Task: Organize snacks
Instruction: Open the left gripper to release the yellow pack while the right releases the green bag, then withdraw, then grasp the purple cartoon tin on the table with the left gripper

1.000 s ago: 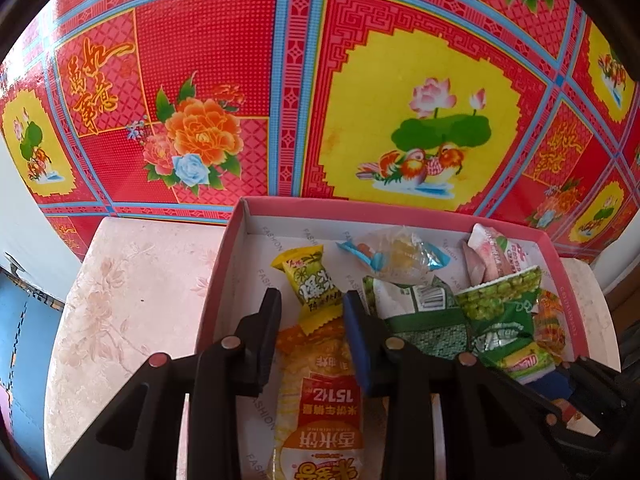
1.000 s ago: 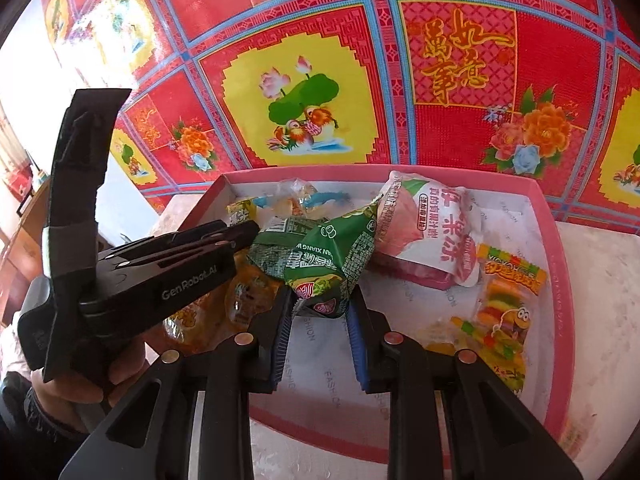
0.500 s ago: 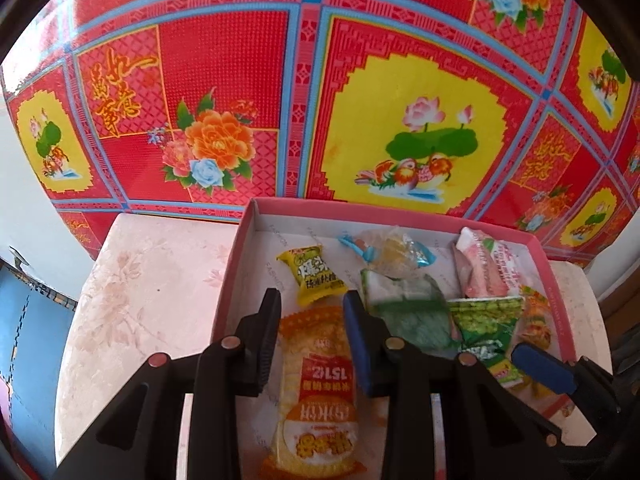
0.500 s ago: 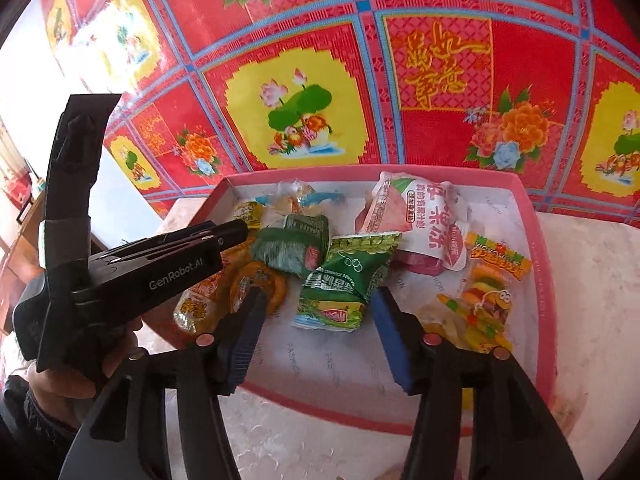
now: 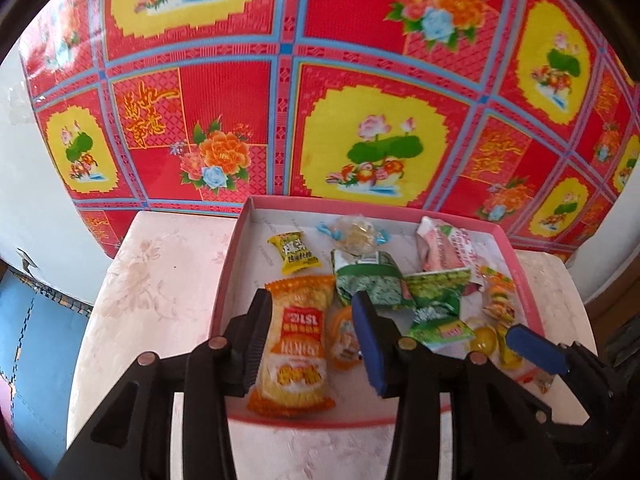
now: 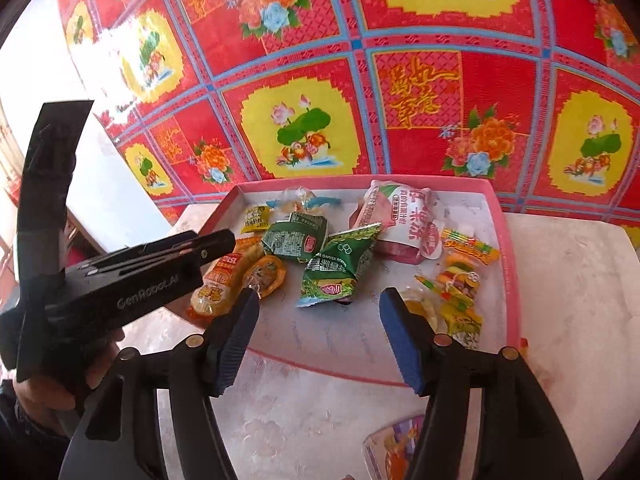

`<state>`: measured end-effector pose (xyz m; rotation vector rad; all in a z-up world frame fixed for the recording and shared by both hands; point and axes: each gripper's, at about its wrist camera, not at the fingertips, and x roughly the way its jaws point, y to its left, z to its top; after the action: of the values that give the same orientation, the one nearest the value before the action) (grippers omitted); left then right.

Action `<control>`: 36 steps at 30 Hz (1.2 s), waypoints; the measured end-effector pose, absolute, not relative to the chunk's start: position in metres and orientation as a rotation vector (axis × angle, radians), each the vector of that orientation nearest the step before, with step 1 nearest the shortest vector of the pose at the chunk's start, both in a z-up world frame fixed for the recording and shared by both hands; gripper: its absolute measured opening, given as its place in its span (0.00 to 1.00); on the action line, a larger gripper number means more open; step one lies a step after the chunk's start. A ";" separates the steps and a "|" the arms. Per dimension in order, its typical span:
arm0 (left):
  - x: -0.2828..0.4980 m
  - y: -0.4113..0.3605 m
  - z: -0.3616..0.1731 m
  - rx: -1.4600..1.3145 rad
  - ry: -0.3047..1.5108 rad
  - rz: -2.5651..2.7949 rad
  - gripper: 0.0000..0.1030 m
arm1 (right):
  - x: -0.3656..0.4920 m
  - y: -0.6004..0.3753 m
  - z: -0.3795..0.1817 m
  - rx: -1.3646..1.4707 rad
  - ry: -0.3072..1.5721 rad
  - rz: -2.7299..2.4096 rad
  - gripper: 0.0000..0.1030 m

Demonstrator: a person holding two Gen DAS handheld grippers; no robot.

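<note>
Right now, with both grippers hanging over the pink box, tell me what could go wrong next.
1. The left gripper is open, with the orange rice cracker pack between its fingers and a small orange packet beside it; closing might pinch both.
2. The green pea bag leans on the dark green packet; lifting either could drag the other.
3. One snack packet lies outside the pink box, near the right gripper; it could be missed.

My pink tray [image 6: 510, 280] holds nine snack packs: two green [image 6: 294, 236], two orange [image 5: 294, 344], one pink [image 6: 404, 220], four others.
</note>
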<state>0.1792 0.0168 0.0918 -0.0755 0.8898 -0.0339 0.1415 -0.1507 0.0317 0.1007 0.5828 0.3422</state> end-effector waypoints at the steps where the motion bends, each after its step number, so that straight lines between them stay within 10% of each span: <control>1: 0.174 0.013 0.095 -0.071 0.886 -0.035 0.44 | 0.139 -0.152 0.033 0.103 0.577 0.339 0.62; 19: 0.138 -0.011 0.102 -0.015 0.854 -0.023 0.81 | 0.102 -0.171 0.026 0.079 0.580 0.299 0.80; 36: 0.104 -0.031 0.089 -0.008 0.912 -0.066 0.85 | 0.065 -0.210 0.010 0.105 0.576 0.208 0.80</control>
<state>0.1041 -0.0307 0.0886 -0.0082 0.9125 -0.0657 0.0645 -0.2096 0.0103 0.1046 0.5758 0.2077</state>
